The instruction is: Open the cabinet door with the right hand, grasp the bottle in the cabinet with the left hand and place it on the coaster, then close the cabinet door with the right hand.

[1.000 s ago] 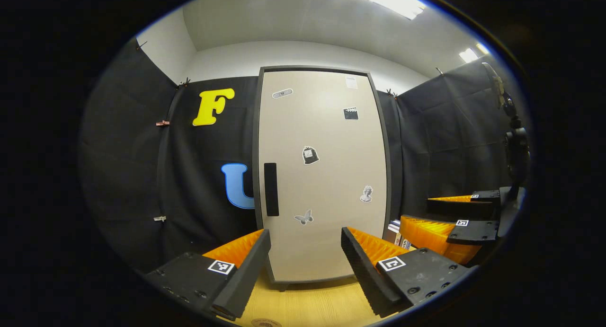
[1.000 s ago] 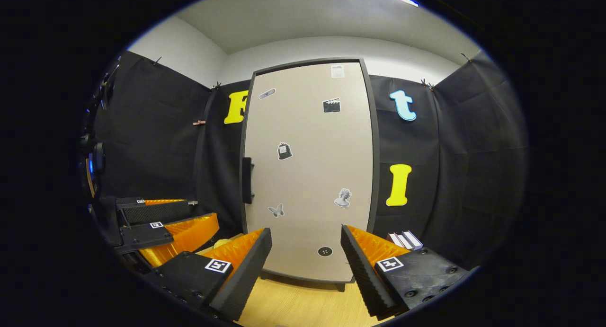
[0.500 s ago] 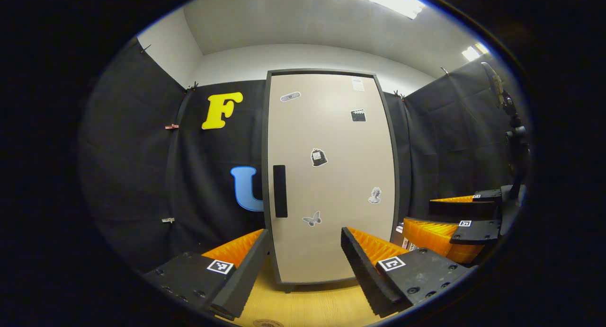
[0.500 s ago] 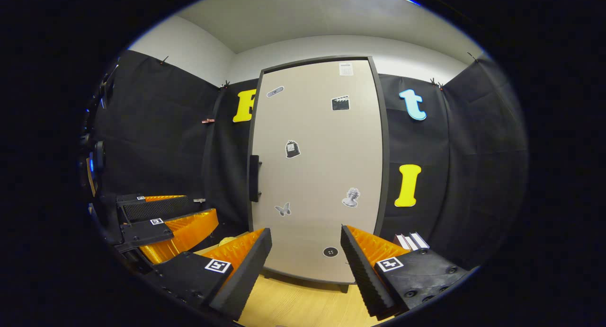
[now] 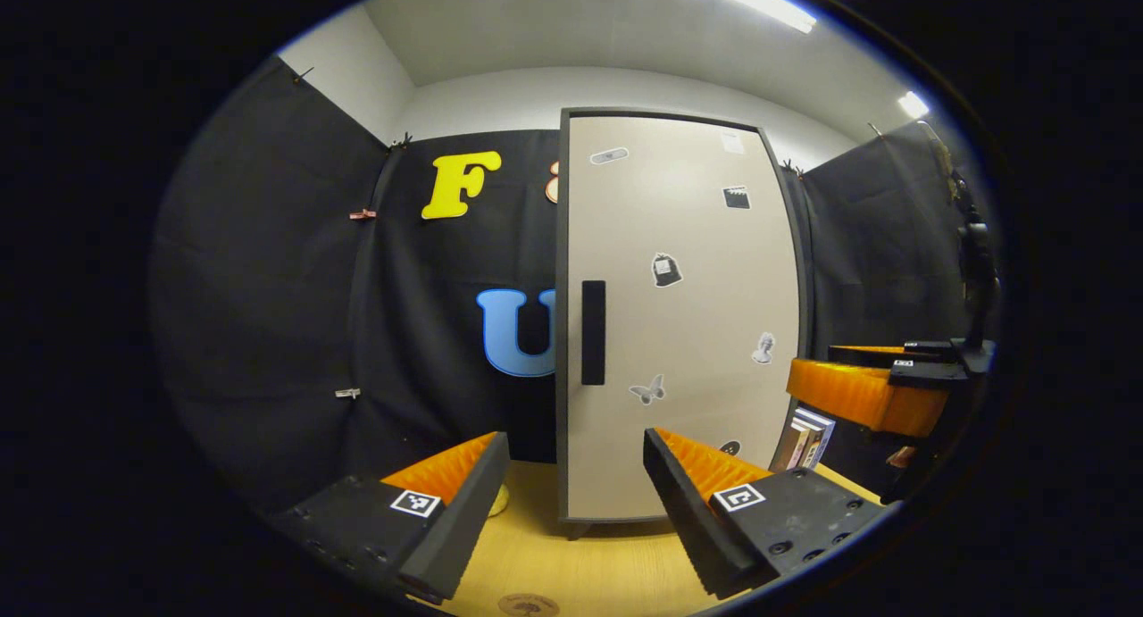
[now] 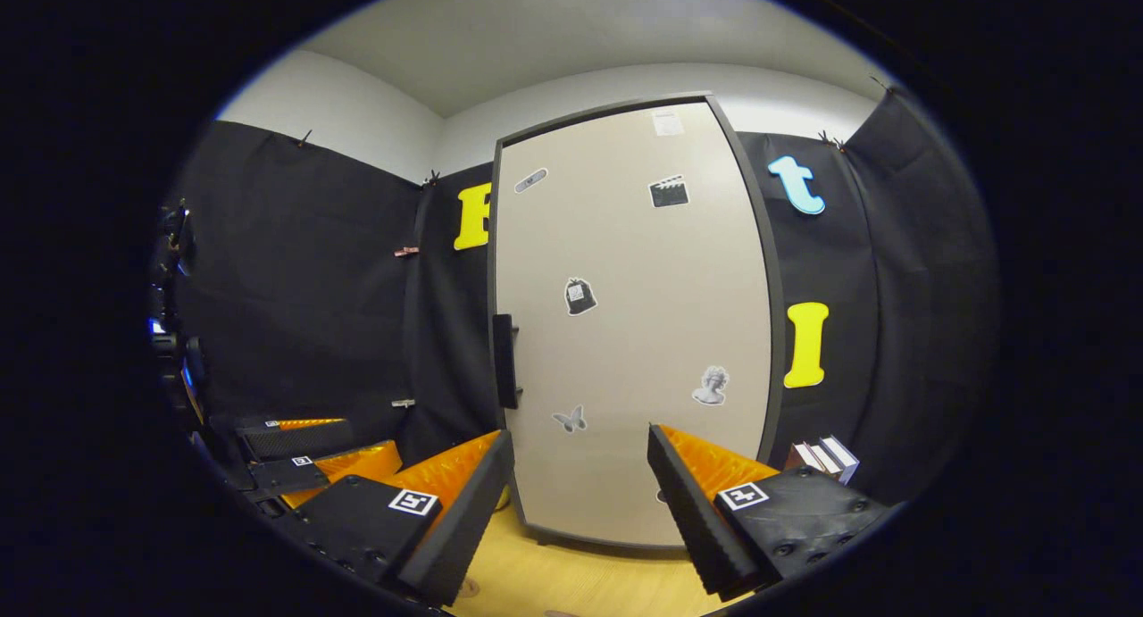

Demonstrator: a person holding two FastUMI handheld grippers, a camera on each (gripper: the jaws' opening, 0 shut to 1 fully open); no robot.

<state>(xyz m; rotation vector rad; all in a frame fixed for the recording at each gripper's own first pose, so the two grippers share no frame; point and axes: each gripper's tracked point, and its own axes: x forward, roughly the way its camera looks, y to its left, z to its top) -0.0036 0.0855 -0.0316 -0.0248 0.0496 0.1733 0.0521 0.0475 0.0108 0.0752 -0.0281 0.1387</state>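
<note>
The tall beige cabinet door (image 5: 679, 331) is closed, with a dark vertical handle (image 5: 593, 332) on its left edge. What is inside the cabinet is hidden. My left gripper (image 5: 571, 501) is open and empty, a short way in front of the door's lower left part. A round brown coaster (image 5: 529, 605) lies on the wooden table just below it. In the right gripper view the same door (image 6: 634, 331) and handle (image 6: 505, 361) stand ahead, and my right gripper (image 6: 576, 501) is open and empty, low before the door. The right gripper (image 5: 871, 394) also appears at the far right.
A few books (image 5: 808, 437) stand right of the cabinet, also seen as books (image 6: 821, 456). A small pale yellow object (image 5: 497, 501) lies by the cabinet's left foot. The wooden table (image 6: 571, 581) runs under the cabinet. The left gripper (image 6: 312, 461) sits low at the left.
In the left gripper view the cabinet has slid right, revealing more wall on the left. In the right gripper view the door has grown larger and nearer. Both grippers stayed open.
</note>
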